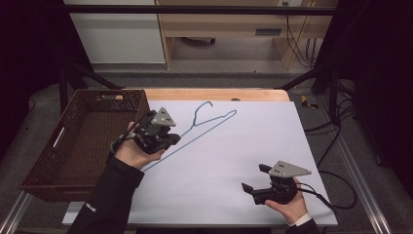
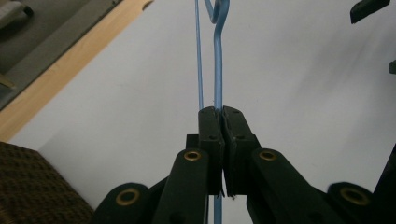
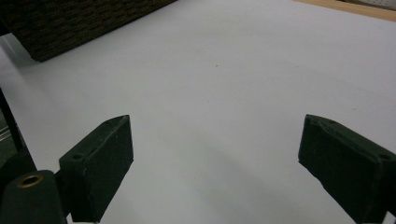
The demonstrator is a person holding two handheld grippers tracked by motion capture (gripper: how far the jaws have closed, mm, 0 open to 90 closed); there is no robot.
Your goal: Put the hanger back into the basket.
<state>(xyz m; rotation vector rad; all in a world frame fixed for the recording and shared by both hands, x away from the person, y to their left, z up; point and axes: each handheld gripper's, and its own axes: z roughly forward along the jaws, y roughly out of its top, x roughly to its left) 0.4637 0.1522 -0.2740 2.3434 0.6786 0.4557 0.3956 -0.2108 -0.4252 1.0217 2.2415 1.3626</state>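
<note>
Hanger (image 1: 204, 124) — thin blue wire, light but springy and slick — hung pinched in my left hand-held gripper (image 2: 222, 112) by its lower bar, above the worktop (image 1: 243, 146); my right hand-held gripper (image 3: 215, 154) gaped empty.

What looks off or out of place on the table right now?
Nothing looks spilled or broken. The blue wire hanger sits askew across the white board, pinched on one wire by the left gripper. The brown basket overhangs the table's left edge. The right gripper is open, holding nothing.

no legible text, labels or signs
</note>
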